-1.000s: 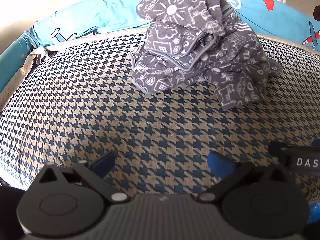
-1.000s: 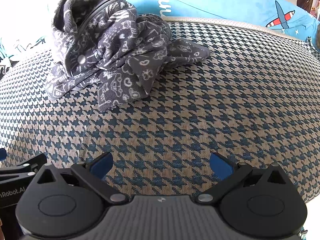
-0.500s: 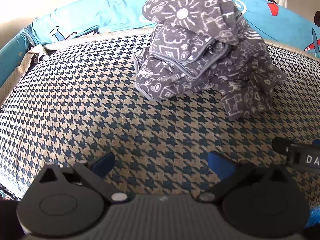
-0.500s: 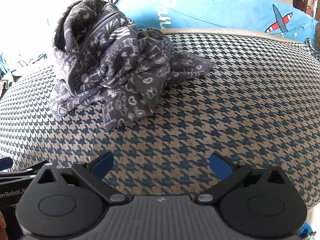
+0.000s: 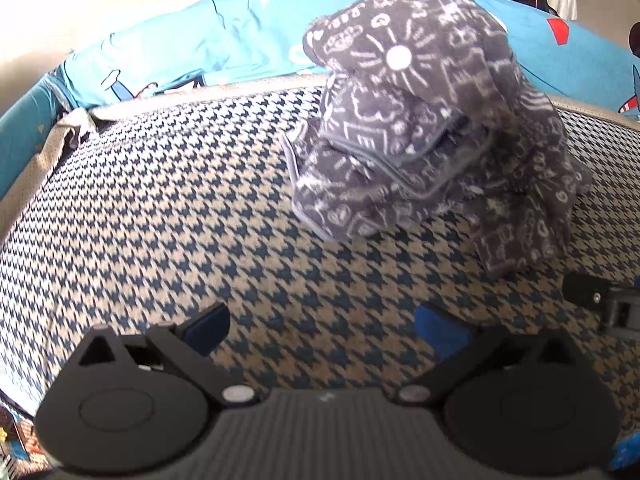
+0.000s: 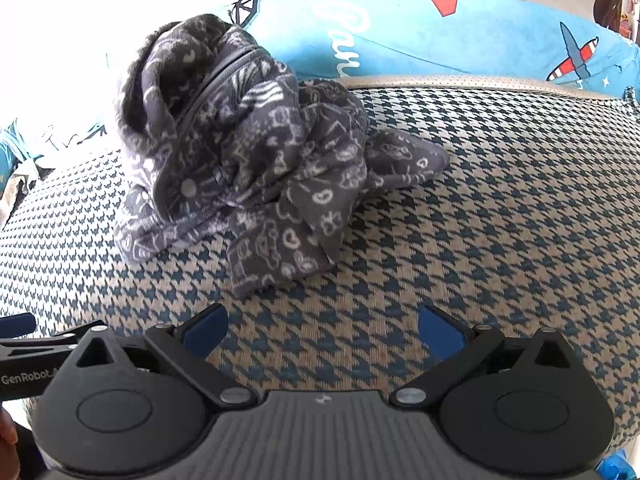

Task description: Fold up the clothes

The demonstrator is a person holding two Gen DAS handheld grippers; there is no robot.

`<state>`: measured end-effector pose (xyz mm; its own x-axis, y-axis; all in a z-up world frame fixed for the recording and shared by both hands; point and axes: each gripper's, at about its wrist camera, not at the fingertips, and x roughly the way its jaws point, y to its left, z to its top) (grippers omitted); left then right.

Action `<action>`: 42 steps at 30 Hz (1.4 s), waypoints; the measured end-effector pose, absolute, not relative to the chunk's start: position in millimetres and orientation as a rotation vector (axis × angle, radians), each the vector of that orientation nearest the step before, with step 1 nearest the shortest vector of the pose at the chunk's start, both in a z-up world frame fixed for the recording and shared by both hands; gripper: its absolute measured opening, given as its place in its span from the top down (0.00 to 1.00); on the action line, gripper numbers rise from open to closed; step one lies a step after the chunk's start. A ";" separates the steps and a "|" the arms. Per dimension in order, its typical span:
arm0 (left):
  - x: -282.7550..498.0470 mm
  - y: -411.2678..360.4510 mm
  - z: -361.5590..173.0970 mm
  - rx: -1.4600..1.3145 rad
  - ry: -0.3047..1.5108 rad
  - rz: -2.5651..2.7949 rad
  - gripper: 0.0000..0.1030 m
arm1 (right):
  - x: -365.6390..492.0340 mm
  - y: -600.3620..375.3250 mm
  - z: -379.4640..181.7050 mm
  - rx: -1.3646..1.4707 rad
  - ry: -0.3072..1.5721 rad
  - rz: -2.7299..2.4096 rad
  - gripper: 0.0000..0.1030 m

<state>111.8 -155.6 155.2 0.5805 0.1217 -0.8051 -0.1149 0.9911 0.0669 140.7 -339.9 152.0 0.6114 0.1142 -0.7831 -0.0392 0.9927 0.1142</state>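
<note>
A crumpled grey fleece garment [image 5: 420,128] with white doodle print lies heaped on the houndstooth cushion [image 5: 180,216]. In the left wrist view it sits ahead and to the right of my left gripper [image 5: 322,326], which is open with nothing between its blue pads. In the right wrist view the same grey garment [image 6: 248,160] is ahead and to the left, its zipper and a snap showing. My right gripper [image 6: 322,328] is open too, a short way in front of the heap's near edge. Neither gripper touches the cloth.
A blue cushion [image 6: 460,44] with aeroplane print runs along the back of the houndstooth cushion [image 6: 500,220]. The other gripper's black body shows at the right edge [image 5: 608,300] of the left view and the left edge [image 6: 28,356] of the right view.
Both grippers have moved closer to the garment, which looms larger and lower in each view. Both stay open.
</note>
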 end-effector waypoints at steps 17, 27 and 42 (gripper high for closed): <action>174.3 -165.6 242.2 -0.054 0.790 0.024 0.00 | 184.7 -341.9 165.2 0.170 0.866 0.096 0.03; 230.4 -151.5 224.1 -0.084 0.802 0.081 0.00 | 203.2 -347.3 170.0 0.232 0.786 0.132 0.15; 240.3 -72.1 186.4 -0.197 0.867 0.306 0.00 | 232.3 -329.2 156.0 0.245 0.777 0.139 0.39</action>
<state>240.3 -72.1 186.4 0.6073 0.1838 -0.7729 -0.3422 0.9385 -0.0457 232.3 -329.2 156.0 0.7055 0.2137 -0.6757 -0.0336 0.9625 0.2693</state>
